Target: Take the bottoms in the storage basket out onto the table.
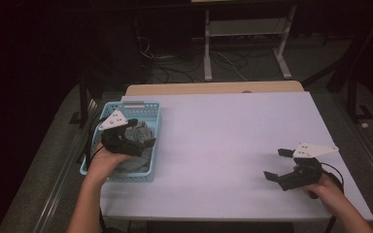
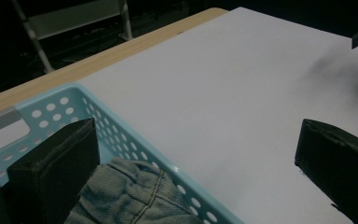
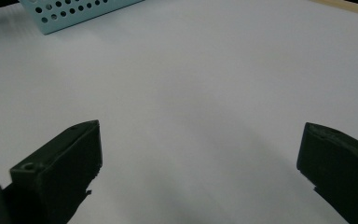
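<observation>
At the near edge of the white table (image 1: 233, 141) the person's right hand (image 1: 328, 190) holds the right gripper (image 1: 278, 165) low over bare tabletop near the right edge, its fingers (image 3: 65, 161) spread wide with nothing between them; its own view looks across empty white surface to a corner of the basket (image 3: 74, 11) far off. On the near left, the left hand (image 1: 104, 162) holds the left gripper (image 1: 143, 133) over the light blue perforated basket (image 1: 145, 108), which sits at the table's left edge. The left gripper view shows its fingers (image 2: 58, 163) wide apart and gripping nothing: one hangs inside the basket just beside the jeans (image 2: 135, 196), the other sits out over the table, so the basket's side wall (image 2: 135, 144) runs between them. The jeans, a bundle of grey-blue denim with a stitched seam showing, lie in the basket, and in the high view the gripper body covers part of them; whether the inner finger touches the cloth cannot be told. The two grippers are well apart, with open tabletop between them. Past the basket a strip of wooden edge (image 1: 213, 88) runs along the table's far side. Beyond that, on the dark floor, stands a white metal frame (image 1: 245, 43) with cables (image 1: 175, 68) lying loose around its feet.
</observation>
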Demonstrator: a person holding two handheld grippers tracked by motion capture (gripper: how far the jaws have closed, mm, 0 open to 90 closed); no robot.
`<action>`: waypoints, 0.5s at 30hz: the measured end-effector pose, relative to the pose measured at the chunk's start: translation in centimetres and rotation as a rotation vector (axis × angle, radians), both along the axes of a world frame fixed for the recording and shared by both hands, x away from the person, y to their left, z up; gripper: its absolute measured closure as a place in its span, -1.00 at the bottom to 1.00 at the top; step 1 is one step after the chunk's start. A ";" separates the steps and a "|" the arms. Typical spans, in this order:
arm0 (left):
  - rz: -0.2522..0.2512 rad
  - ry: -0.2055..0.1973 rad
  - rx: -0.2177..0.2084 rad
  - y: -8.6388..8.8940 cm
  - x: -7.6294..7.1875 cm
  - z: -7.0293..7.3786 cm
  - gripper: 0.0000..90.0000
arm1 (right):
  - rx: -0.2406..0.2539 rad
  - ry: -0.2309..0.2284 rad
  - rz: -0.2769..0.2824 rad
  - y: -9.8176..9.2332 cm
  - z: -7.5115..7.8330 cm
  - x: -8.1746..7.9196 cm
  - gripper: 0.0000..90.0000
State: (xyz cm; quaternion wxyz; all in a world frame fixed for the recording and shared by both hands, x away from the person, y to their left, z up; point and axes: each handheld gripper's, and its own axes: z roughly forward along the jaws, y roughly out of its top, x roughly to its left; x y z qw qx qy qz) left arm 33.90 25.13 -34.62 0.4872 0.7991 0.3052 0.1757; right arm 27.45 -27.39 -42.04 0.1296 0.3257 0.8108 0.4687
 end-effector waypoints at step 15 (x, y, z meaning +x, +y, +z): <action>0.051 0.003 0.010 1.5 0.3 -0.3 -1.00 | -0.003 0.002 0.007 0.1 0.0 0.0 -1.00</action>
